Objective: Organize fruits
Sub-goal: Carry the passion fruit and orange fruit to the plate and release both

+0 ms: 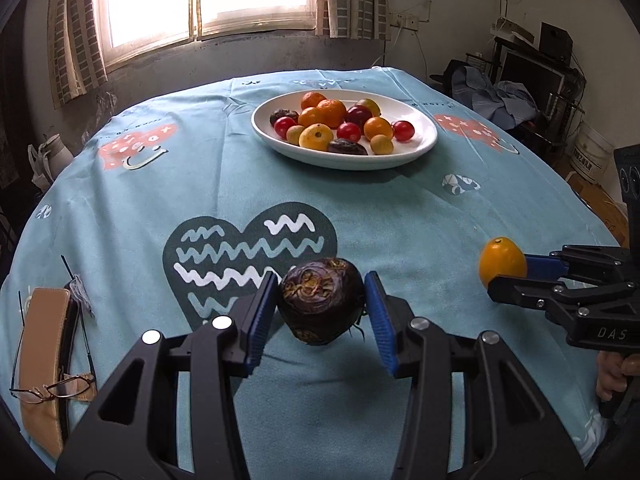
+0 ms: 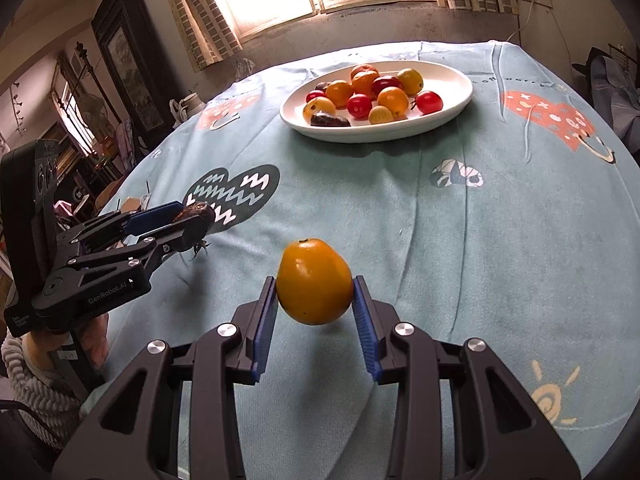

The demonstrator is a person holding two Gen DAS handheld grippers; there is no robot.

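Rearmost fruits in white plate (image 1: 416,148) half hidden; small lettering on tablecloth (image 2: 500,240) unreadable

Black tongs (image 1: 322,312) – blue ribbed pads (image 2: 362,316), silver screws; white lettering

Landmark: white plate (image 1: 416,148), far centre of the blue tablecloth (image 1: 120,220).

- Cloth bare between plate and both grippers; open passage on the near side of the plate.
- Cloth right of the plate also bare.
- Plate interior crowded with fruit (image 1: 332,114) on its left and centre; right part of the plate free.
- Well left and near of the plate: glasses (image 1: 52,390) on a tan case (image 1: 42,344).
- Left gripper (image 1: 322,308) and right gripper (image 2: 315,304) well apart, each clamped on a fruit.
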